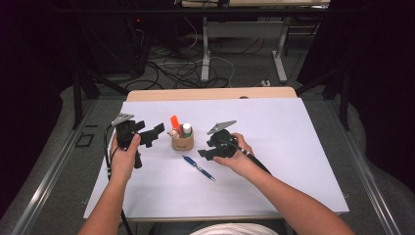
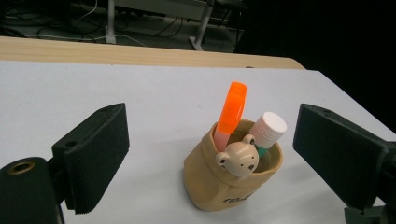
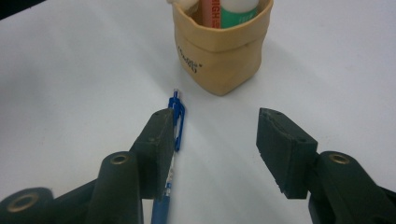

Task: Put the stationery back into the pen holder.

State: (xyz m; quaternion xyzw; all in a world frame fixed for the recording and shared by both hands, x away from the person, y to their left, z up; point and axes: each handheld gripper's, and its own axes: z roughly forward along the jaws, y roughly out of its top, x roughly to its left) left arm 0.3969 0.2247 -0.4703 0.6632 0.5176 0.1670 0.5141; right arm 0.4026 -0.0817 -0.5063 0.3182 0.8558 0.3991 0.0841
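Observation:
A tan pen pouch with a small bear head on its rim stands mid-table. It holds an orange highlighter and a white-capped green stick. A blue pen lies flat on the white sheet in front of the pouch. My left gripper hovers left of the pouch, open, and the pouch sits ahead between its wide jaws. My right gripper is low to the right of the pouch and open. The pen runs along the inner edge of its left jaw, which partly hides it; no pad presses on it.
A white sheet covers the tabletop; a strip of bare wood shows along the far edge. Both forearms enter from the bottom. Beyond the table are cables on the floor and the legs of another desk.

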